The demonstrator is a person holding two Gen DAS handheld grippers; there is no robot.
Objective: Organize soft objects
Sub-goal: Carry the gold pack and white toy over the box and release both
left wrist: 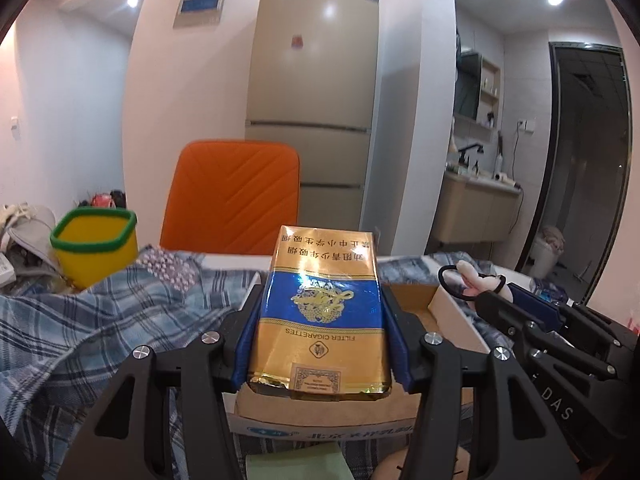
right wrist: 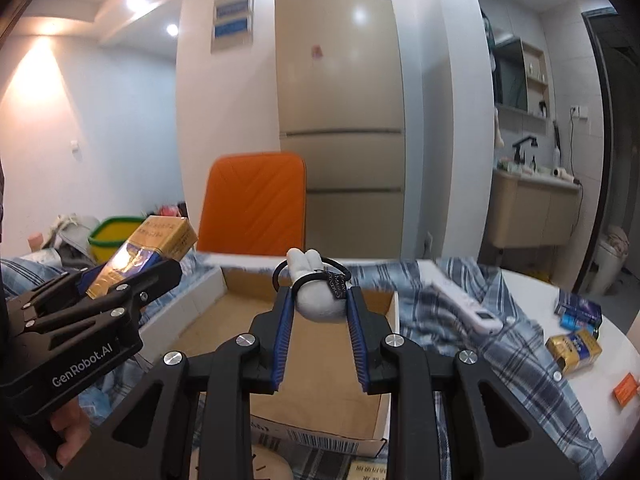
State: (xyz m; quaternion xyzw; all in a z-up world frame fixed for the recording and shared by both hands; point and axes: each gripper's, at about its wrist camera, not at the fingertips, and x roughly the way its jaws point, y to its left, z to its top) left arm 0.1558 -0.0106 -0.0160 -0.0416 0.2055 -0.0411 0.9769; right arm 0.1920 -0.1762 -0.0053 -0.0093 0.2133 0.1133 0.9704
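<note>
My left gripper (left wrist: 322, 296) is shut on a gold and blue cigarette pack (left wrist: 320, 344), held upright between the blue pads. In the right wrist view the same gripper (right wrist: 160, 272) and pack (right wrist: 160, 240) sit at the left. My right gripper (right wrist: 320, 294) is shut on a small white plush bunny hair tie (right wrist: 308, 268) with a black elastic loop. Both hang above an open cardboard box (right wrist: 224, 320). In the left wrist view the right gripper (left wrist: 492, 296) and the plush (left wrist: 468, 276) show at the right, over the box (left wrist: 412, 292).
A plaid cloth (left wrist: 80, 320) covers the table around the box. A yellow bin with a green rim (left wrist: 94, 244) stands at the back left, an orange chair (left wrist: 236, 196) behind. To the right lie a white remote (right wrist: 468, 304), another gold pack (right wrist: 574, 350) and blue packs (right wrist: 580, 312).
</note>
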